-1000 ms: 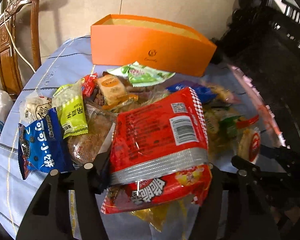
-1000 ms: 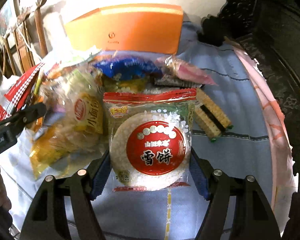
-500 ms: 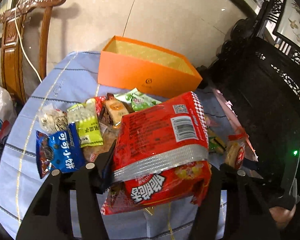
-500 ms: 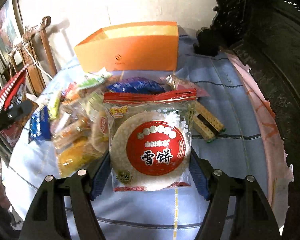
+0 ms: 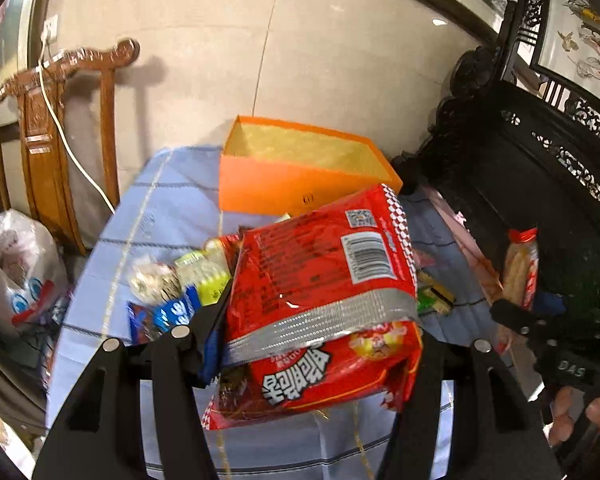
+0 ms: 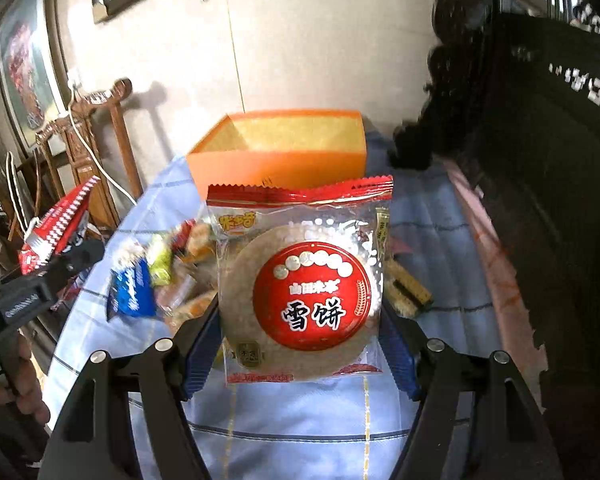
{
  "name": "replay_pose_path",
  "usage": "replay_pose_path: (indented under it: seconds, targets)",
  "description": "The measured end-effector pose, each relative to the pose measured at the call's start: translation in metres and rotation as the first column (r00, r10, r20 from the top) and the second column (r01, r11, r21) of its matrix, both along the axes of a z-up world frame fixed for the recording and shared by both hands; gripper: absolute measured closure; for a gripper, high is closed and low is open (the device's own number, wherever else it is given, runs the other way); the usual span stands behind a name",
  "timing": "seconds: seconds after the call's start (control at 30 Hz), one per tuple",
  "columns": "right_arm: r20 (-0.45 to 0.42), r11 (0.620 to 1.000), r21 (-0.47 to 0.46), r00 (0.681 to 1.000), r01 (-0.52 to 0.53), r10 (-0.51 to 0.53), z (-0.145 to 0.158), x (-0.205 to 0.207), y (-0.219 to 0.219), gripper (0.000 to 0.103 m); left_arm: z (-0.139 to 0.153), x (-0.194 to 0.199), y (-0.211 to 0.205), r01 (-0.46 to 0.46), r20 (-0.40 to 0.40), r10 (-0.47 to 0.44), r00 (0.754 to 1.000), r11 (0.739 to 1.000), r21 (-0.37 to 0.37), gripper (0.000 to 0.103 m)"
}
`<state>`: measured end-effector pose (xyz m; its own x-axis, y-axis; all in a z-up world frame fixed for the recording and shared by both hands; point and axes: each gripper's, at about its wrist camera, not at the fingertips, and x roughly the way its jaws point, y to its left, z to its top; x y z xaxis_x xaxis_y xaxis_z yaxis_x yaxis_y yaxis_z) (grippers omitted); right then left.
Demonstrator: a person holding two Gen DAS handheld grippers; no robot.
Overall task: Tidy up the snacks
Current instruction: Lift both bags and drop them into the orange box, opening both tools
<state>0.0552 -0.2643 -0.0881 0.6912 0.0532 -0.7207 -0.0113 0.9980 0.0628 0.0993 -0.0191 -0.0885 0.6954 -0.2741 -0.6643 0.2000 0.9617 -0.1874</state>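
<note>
Snacks lifted in both tongs, box waiting behind

Snacks are held in each pair of tongs. The left tongs [image 5: 316, 344] are pinching a red noodle packet [image 5: 320, 300] by its sides, low in the centre of the left view; the packet is clear of the surface and sags at its near end. The right tongs [image 6: 300, 344] are clamped on a rice cracker pack [image 6: 300, 280], which stands upright in the middle of the right view, its blue-padded fingers [image 6: 202, 348] pressing on both edges.

As a judgement, both packs are light, and their film wrappers look slick and crinkly. The noodle block inside should be stiff but brittle, and the round cracker will snap under a hard squeeze. A side grip across the width, as now, seems sound; a hold nearer the sealed seams would spare the contents.

Beyond the tongs, the remaining loose snacks [image 5: 180, 288] lie heaped on the blue cloth-covered surface [image 5: 172, 208], left of centre in the left view: a blue packet, a yellow-green one and a pale round one among them. A striped biscuit pack [image 6: 408, 288] lies apart to the right of the cracker pack. Behind the heap, in the upper middle of both views, stands an open orange box [image 5: 292, 192], which seems the likely place for the packs; its inside looks bare from here. A carved wooden chair [image 5: 60, 140] stands at the far left.
</note>
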Motion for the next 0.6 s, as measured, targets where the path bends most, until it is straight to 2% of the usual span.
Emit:
replay_pose_path:
  seconds: [0.37,0.6]
  targets:
    - [0.155,1.0,-0.024,0.988,0.003,0.001,0.086,-0.009,0.024,0.031,0.08,0.007,0.005,-0.003,0.088,0.0,0.996,0.999,0.04,0.047]
    - [0.19,1.0,-0.025,0.982,0.001,0.004,0.122,0.022,0.019,0.031,0.112,0.031,-0.008,0.023,0.126,-0.027,0.992,0.999,0.028,0.047]
